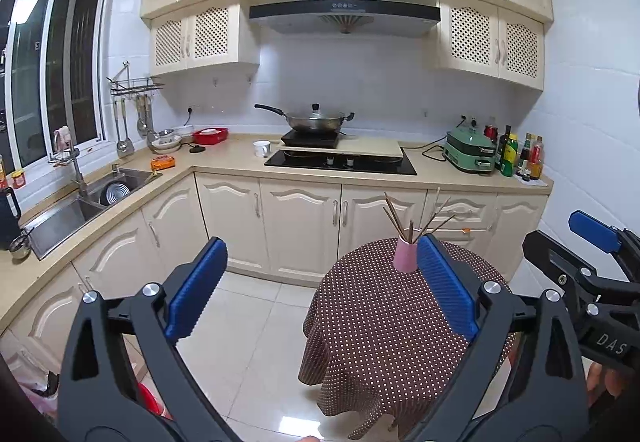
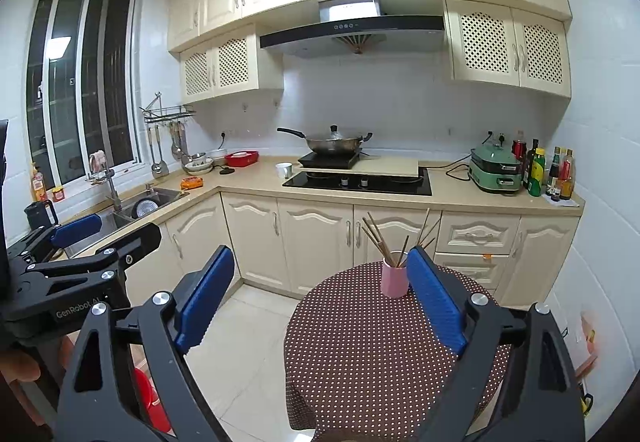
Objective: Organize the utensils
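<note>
Had my left gripper (image 1: 320,278) and right gripper (image 2: 320,288) both spread wide, nothing in either. Chopsticks (image 1: 404,220) stood in the pink cup (image 1: 405,256) on the dotted table (image 1: 384,326), well ahead.

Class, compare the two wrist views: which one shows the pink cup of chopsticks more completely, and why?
The right wrist view: the pink cup shows nearly whole, with only its right edge behind a blue finger of the right tongs. In the left wrist view, the left tongs cover more of the cup's right side and some chopsticks.
</note>
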Available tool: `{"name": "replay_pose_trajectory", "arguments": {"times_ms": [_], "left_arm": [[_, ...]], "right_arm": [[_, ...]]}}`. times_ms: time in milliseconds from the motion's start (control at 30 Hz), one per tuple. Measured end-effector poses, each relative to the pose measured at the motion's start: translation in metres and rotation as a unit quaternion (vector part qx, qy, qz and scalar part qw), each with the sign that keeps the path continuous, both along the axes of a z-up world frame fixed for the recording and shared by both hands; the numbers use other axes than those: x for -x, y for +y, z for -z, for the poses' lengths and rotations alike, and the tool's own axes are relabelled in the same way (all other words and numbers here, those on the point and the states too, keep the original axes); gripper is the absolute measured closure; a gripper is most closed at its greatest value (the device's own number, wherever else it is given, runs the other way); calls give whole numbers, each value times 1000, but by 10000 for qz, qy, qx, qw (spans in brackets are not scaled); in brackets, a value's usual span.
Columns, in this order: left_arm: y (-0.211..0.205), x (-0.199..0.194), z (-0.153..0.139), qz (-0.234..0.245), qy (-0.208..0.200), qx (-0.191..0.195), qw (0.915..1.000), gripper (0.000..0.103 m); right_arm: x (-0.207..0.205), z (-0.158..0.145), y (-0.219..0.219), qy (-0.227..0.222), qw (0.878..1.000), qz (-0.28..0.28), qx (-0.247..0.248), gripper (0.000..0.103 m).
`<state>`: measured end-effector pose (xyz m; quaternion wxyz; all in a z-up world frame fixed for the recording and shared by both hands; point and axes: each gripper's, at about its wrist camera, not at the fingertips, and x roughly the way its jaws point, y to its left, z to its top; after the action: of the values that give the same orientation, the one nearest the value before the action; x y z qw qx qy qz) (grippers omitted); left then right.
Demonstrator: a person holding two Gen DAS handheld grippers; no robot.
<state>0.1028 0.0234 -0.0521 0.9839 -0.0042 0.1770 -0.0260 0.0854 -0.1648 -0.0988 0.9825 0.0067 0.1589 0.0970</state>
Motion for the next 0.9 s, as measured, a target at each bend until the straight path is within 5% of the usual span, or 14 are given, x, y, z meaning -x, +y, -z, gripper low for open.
{"name": "replay_pose_trajectory", "arguments": {"times_ms": [900], "left_arm": [[-22,46,-22,-278,-440,-293,9982,6]], "right_arm": [[33,-16,-15,-365,9991,-166,-98,9]]}}
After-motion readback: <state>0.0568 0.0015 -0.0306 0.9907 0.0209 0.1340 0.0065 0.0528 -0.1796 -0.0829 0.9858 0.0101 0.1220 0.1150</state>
